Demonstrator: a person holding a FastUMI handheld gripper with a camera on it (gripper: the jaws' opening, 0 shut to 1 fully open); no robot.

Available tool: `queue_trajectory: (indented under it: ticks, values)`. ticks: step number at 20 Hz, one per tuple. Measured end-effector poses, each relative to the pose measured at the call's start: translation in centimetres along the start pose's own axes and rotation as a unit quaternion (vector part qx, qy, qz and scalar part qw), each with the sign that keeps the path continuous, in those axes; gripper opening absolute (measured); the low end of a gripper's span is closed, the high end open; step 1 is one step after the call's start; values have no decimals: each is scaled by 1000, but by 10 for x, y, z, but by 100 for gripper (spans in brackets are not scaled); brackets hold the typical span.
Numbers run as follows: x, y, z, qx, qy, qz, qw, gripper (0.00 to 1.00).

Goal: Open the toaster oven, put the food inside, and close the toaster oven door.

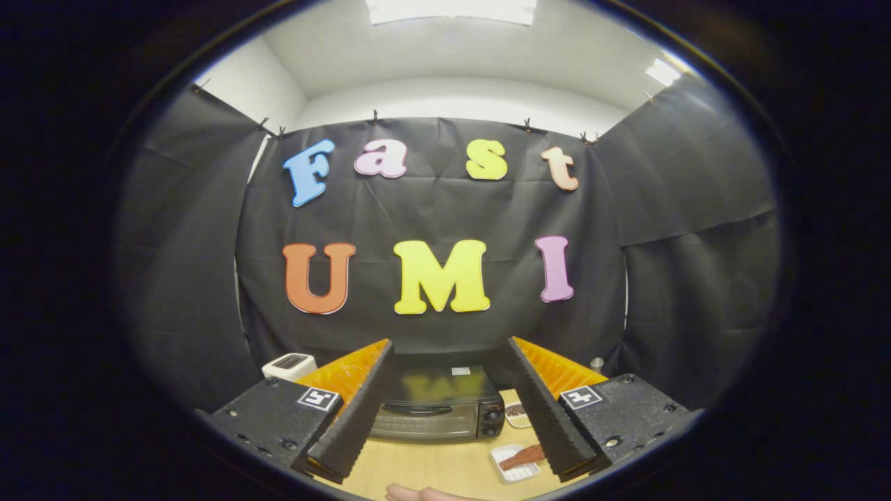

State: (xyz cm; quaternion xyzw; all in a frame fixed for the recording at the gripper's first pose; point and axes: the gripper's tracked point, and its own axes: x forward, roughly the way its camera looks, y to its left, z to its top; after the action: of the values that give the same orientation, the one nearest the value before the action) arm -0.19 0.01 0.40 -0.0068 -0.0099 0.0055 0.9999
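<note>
Gripper (445, 400) fingers were held spread wide, with nothing between them. Beyond them, on the table (431, 466), the oven (435, 407) was seen with its door shut. Food (522, 457) on a tray (514, 473) lay beside the right finger, near the oven's knobs (493, 421).

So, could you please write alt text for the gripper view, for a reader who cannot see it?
A black toaster oven with its door closed sits on a wooden table beyond the open, empty gripper. A white tray of food lies beside the right finger, a white toaster stands to the far left.
</note>
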Motion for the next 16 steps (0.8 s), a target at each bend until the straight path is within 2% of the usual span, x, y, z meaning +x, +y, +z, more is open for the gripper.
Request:
queue_trajectory:
  ticks: [5,9,16]
  values:
    - [8,-5,-12,-9,13,-3,1000,100]
    - [37,9,-37,-32,33,10,999,100]
    - [100,45,-117,-70,113,43,990,100]
